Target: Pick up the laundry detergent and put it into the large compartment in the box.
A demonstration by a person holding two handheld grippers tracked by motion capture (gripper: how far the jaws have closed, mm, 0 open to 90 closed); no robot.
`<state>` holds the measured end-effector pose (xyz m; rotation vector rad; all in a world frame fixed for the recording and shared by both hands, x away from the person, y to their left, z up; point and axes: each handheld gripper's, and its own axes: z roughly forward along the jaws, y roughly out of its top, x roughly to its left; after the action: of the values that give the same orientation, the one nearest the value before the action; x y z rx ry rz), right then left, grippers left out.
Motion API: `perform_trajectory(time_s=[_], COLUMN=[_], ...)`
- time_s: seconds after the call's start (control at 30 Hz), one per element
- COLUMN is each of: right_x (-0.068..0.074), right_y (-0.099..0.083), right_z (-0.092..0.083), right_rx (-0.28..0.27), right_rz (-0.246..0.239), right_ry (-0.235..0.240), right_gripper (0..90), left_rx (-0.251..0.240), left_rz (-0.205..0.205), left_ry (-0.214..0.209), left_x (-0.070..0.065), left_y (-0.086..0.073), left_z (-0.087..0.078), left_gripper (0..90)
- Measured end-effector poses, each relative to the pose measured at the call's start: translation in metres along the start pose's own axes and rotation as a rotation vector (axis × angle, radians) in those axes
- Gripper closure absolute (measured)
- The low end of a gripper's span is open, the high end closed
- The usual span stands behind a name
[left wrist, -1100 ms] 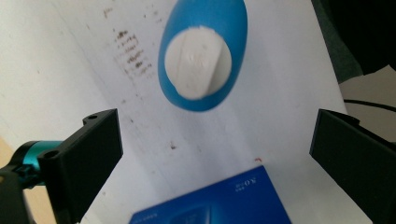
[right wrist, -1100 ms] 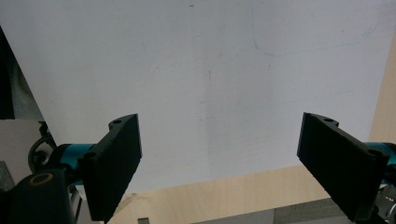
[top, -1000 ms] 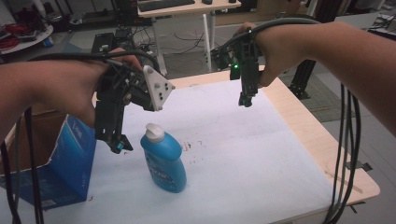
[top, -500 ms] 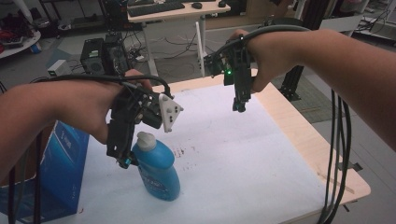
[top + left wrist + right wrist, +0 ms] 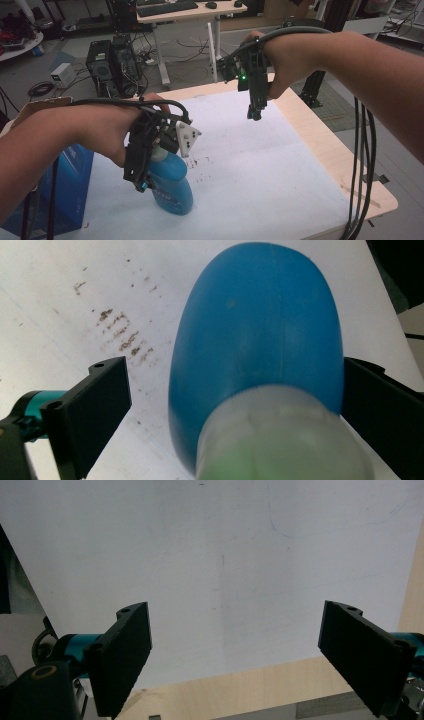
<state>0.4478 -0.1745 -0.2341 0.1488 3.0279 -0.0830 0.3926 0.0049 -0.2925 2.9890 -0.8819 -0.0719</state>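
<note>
I had the left gripper (image 5: 141,170) down over the blue bottle (image 5: 172,185), which stood upright near the front left of the white-covered bench (image 5: 260,170), just beside a blue box (image 5: 75,195) at the bench's edge. In the left gripper view I was looking straight down the bottle's long axis: its pale cap (image 5: 280,440) sat close under the camera, and the blue body (image 5: 255,340) swelled out below it toward the bench. The jaws were spread, one on each side of the bottle. The far one looked to be touching or nearly touching the shoulder, while the near one stood clear, with bare bench and some brown specks (image 5: 120,335) showing in the gap. So nothing was grasped yet; the bottle lay squarely between the jaws, and I judged a squeeze across its narrower upper part was all the next move needed.

My right gripper (image 5: 255,114) hung well apart, high over the far side of the bench, its jaws spread wide over bare white surface and holding nothing. The left was plainly the nearer one.
</note>
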Motion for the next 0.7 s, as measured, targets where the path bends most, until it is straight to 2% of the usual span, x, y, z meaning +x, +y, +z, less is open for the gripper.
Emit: perform_trajectory(time_s=[0.27, 0.37, 0.43, 0.7], right_x=[0.0005, 0.0001, 0.0001, -0.0006], right_y=[0.0, 0.0005, 0.0012, 0.0014], right_z=[-0.0004, -0.0006, -0.0004, -0.0003], right_rx=[0.001, -0.001, -0.003, -0.003], right_rz=[0.002, 0.0, 0.0, 0.004], right_ry=[0.0, -0.001, -0.003, -0.002], right_gripper=[13.0, 13.0, 13.0, 13.0], left_rx=[0.007, 0.006, 0.022, 0.037], left_rz=[0.004, -0.006, 0.009, 0.008], left_ry=[0.0, -0.006, 0.003, 0.019], left_x=[0.0004, -0.0001, 0.0012, 0.0004], left_y=[0.0029, 0.003, 0.0036, 0.0052], left_z=[0.0012, 0.0014, 0.0007, 0.0006], left_gripper=[2.6, 8.5, 8.5, 12.8])
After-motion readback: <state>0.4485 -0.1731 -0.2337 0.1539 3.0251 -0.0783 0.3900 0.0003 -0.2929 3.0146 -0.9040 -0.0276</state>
